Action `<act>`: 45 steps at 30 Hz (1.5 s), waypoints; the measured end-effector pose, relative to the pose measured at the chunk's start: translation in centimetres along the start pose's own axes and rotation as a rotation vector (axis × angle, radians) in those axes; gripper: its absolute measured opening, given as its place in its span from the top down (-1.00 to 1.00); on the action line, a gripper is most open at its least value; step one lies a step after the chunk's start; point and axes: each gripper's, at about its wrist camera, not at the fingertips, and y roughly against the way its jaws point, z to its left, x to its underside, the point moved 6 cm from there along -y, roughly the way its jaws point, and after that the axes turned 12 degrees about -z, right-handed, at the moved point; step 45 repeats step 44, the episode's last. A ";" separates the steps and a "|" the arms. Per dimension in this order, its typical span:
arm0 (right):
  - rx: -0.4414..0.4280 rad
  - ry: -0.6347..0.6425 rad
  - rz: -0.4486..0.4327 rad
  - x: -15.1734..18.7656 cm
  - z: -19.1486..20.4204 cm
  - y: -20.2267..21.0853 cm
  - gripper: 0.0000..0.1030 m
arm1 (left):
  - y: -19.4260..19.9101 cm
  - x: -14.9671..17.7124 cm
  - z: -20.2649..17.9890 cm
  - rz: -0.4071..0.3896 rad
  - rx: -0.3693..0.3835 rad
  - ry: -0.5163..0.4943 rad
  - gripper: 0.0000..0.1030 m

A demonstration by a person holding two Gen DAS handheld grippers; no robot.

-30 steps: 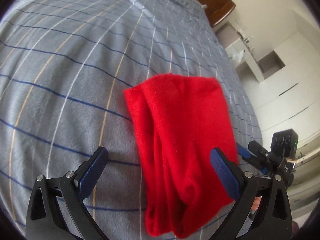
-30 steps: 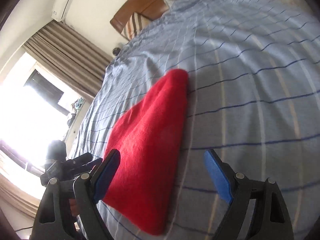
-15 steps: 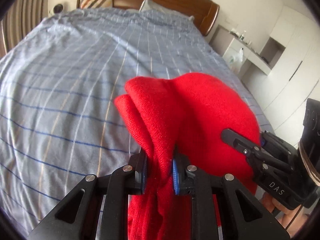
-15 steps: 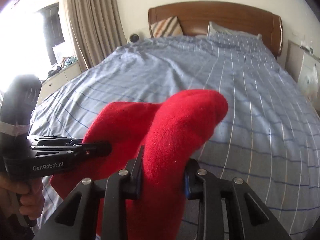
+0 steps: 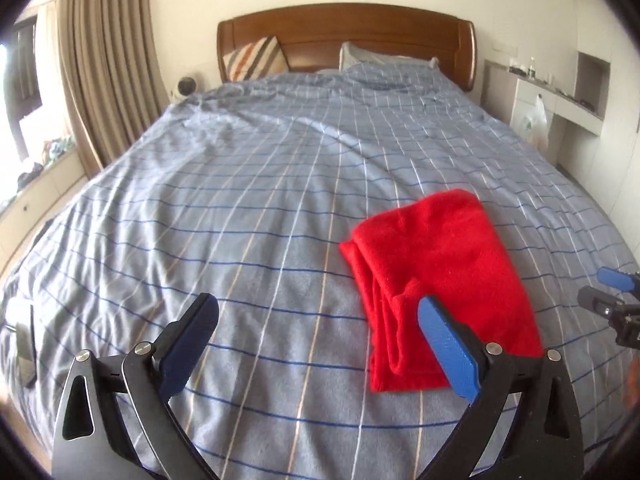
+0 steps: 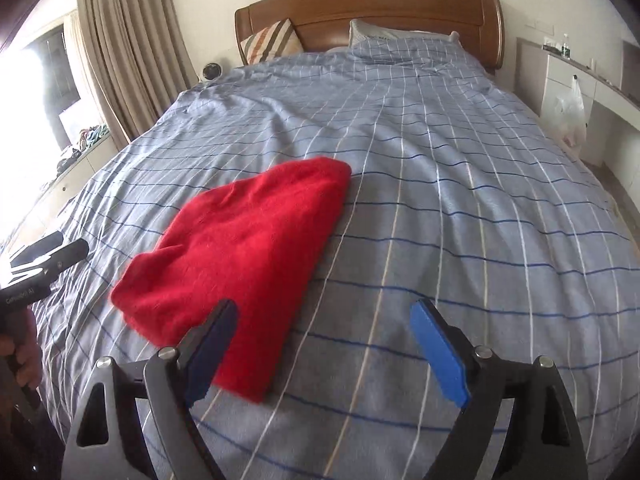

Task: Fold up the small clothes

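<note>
A folded red garment (image 5: 436,276) lies flat on the blue checked bedspread (image 5: 248,216); it also shows in the right wrist view (image 6: 248,256). My left gripper (image 5: 316,344) is open and empty, raised above the bed to the left of the garment. My right gripper (image 6: 324,348) is open and empty, to the right of the garment's near edge. The right gripper's tips (image 5: 608,292) show at the right edge of the left wrist view. The left gripper's tips (image 6: 48,256) show at the left edge of the right wrist view.
A wooden headboard (image 5: 344,36) with a striped cushion (image 5: 256,60) and a pillow (image 5: 380,56) stands at the far end. Curtains (image 5: 104,64) hang at the left. White cabinets with a hanging plastic bag (image 5: 532,120) stand at the right.
Both grippers let go of the red garment, opened and drew back. The garment now lies folded flat on the bed.
</note>
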 end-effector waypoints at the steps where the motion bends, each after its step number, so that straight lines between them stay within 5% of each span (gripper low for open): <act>1: -0.001 0.002 -0.015 0.0 0.2 1.4 -0.70 | 1.5 0.0 0.4 -0.015 -0.011 -0.017 -0.96; 11: 0.000 0.082 -0.120 -1.3 4.3 11.1 -0.76 | 6.0 -6.2 -4.1 -0.142 -0.070 -0.053 -0.99; 15: 0.014 0.110 -0.132 -0.9 5.2 13.6 -0.89 | 6.7 -7.2 -4.8 -0.119 -0.106 -0.018 -0.99; 20: 0.057 0.117 -0.113 2.0 5.8 16.2 -0.99 | 7.4 -4.2 -6.3 0.009 -0.023 0.030 -0.99; 27: 0.072 0.084 -0.055 5.6 6.7 18.8 -0.99 | 9.9 0.2 -6.5 0.066 -0.073 -0.024 -0.99; 45: 0.099 0.118 -0.070 5.5 7.6 20.0 -0.99 | 10.4 0.7 -7.1 0.060 -0.063 0.007 -0.99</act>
